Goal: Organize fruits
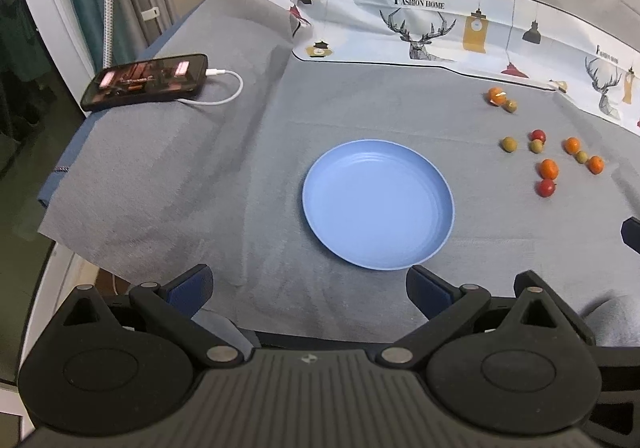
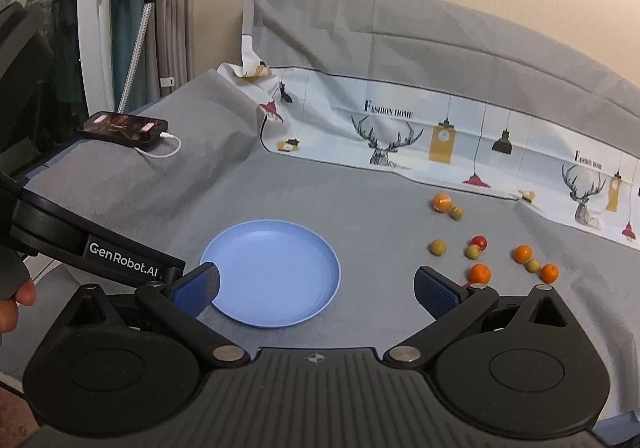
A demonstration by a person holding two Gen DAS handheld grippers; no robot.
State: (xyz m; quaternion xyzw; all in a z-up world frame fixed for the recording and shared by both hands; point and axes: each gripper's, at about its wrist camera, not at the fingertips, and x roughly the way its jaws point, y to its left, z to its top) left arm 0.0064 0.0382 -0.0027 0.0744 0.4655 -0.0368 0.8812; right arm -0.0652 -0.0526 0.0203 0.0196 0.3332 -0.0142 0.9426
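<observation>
Two handheld grippers hover low over a surface [image 1: 360,96] draped in grey cloth, seen from a camera on each. The left gripper [image 1: 310,286] has its jaws spread wide with nothing between them, the blue pads pointing toward an empty pale blue plate [image 1: 378,210] that sits in the middle of the cloth. The right gripper [image 2: 316,288] is likewise wide open and empty, aimed between the plate [image 2: 272,274] and the fruit. In the right view the left gripper's black body, marked with white lettering, enters from the left edge, with part of a hand [image 2: 16,300] holding it. The fruits are scattered loose on the cloth to the right of the plate, well apart from it and none on it: small orange ones [image 1: 549,168], red ones [image 1: 546,188] and dull green ones [image 1: 509,144], lying singly or in touching pairs, with one orange and green pair [image 1: 501,98] farther back. Since the plate is bare and central, it seems meant as the gathering place, and the open jaws suggest the picking up has not yet begun. The right gripper is nearer the fruit, so it looks better placed to reach first. Behind the fruit lies a white printed cloth [image 1: 440,28] with deer and lamps. At the far left a phone [image 1: 146,80] rests with a white charging cable [image 1: 228,86] plugged in, away from the work.
</observation>
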